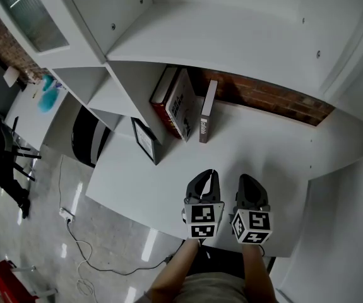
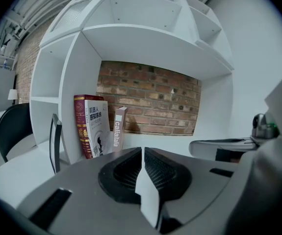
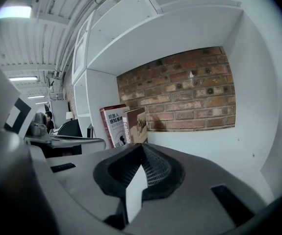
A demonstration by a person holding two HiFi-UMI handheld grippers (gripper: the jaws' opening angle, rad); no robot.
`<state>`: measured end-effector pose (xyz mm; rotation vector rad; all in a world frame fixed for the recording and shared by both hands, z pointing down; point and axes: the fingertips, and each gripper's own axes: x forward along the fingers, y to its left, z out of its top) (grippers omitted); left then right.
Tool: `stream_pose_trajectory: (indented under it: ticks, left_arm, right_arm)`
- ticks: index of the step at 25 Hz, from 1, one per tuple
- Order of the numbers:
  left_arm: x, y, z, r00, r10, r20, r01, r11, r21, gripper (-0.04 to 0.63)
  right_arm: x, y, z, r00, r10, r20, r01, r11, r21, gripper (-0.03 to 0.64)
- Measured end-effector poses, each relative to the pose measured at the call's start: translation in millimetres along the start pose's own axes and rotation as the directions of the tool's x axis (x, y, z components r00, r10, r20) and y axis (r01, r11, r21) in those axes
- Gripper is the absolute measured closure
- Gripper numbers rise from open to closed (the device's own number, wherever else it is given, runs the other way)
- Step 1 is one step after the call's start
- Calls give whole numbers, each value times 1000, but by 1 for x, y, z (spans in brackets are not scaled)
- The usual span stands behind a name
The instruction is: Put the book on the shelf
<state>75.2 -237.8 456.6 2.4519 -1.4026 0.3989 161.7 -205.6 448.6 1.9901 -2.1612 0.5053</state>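
Two books stand in the open compartment of the white shelf (image 1: 232, 36). A thick red and white book (image 1: 176, 103) (image 2: 92, 126) (image 3: 114, 126) leans against the left divider. A slim brownish book (image 1: 206, 120) (image 2: 118, 129) (image 3: 137, 124) with white letters on its spine stands upright to its right. My left gripper (image 1: 213, 172) (image 2: 142, 150) and right gripper (image 1: 245, 177) (image 3: 142, 146) hover side by side over the desk's front part, well short of the books. Both point toward the shelf. Each has its jaws closed together with nothing between them.
A black-framed picture (image 1: 144, 139) (image 2: 56, 142) leans at the divider's front end. Brick wall (image 1: 276, 100) backs the compartment, with bare white desk (image 1: 263, 150) to the right of the books. A black chair (image 1: 89, 137) and a floor cable (image 1: 74, 232) lie left.
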Motion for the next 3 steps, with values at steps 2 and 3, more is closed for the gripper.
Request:
stream_pose_trajectory:
  ticks: [2,3]
  left_arm:
    - [-1,-1,-1,1000,-1,-3,1,1000,3,566]
    - [-2,-2,-1,1000,-1,-5,1,1000,6,566]
  right_arm:
    - [-2,1,-2,1000,1,-4,-1,1000,2,601]
    - [-3,1,-3,1000,2,-6,-2,1000,4,601]
